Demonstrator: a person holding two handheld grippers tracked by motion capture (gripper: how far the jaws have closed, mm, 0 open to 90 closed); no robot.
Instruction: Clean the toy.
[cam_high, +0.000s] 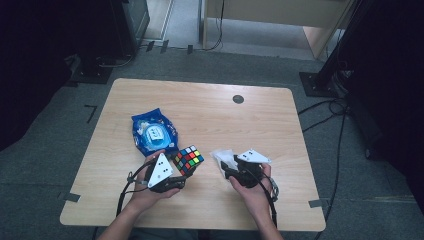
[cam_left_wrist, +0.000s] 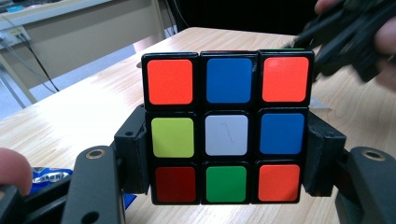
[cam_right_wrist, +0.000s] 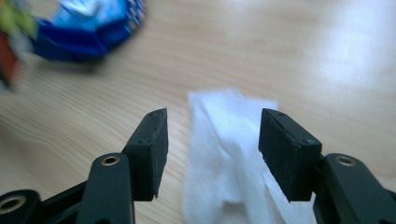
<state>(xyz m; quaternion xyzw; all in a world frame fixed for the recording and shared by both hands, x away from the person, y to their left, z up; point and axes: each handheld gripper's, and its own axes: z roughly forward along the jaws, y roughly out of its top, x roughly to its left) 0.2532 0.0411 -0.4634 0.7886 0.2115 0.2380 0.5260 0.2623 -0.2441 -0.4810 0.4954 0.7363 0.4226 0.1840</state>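
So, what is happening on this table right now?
A person works at a wooden table with a gripper in each hand. The left gripper is clamped on a Rubik's cube, one pad against each side. The right gripper stands open over a white tissue that lies on the table between its jaws, and the pads do not press it yet. A blue snack bag lies behind the cube.
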